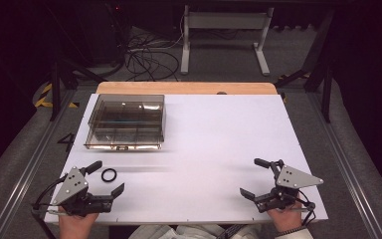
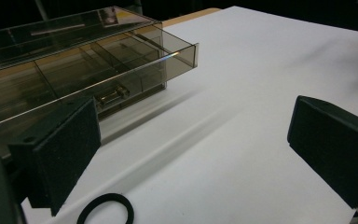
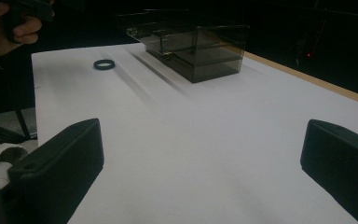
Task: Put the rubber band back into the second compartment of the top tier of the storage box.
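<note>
The left gripper view's bottom edge cuts off the black ring [image 2: 106, 210]; its left edge crops the smoked compartment box [image 2: 74, 70], contents too dim to tell.

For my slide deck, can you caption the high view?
Open left gripper beside black ring, smoky compartment box beyond, right gripper open.

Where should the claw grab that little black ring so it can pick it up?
The black ring lies flat on the white table, between the open left claw tips. Probably best to come straight down from above and pinch one side of the band, one jaw inside the hole, one outside, since it sits too low for a sideways grab.
</note>
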`<state>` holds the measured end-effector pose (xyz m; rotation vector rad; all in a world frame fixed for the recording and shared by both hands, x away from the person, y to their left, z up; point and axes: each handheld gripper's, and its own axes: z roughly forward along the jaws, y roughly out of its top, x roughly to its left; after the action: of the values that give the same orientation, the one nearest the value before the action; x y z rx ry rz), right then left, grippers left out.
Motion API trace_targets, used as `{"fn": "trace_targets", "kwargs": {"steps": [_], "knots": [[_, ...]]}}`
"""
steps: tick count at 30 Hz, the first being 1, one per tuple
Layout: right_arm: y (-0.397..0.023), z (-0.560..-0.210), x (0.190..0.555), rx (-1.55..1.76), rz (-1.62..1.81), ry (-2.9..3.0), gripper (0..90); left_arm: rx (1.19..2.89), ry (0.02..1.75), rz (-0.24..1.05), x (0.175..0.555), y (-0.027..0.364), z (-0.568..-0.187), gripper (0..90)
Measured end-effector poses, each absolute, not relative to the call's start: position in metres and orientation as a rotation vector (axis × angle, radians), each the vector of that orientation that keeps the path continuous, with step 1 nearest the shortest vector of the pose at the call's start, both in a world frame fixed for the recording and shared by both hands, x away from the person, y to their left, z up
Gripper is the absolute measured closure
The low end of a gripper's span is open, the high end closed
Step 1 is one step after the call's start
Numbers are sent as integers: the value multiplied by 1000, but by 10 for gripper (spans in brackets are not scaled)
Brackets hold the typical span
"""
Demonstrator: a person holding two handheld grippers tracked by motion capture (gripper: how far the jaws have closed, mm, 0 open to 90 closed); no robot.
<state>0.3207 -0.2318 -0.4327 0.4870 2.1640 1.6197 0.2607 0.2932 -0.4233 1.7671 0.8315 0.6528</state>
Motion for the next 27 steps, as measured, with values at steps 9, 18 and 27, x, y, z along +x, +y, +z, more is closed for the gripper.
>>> {"fn": "trace_targets", "kwargs": {"steps": [9,18,27], "knots": [[-230,-434,322,484,1618,2179,1,1759,816,650,268,292,-412,47],[-230,-435,322,481,1622,2187,1,1770,808,662,275,290,-406,55],[-229,-435,324,480,1621,2190,1,1784,819,631,286,291,-403,49]]}}
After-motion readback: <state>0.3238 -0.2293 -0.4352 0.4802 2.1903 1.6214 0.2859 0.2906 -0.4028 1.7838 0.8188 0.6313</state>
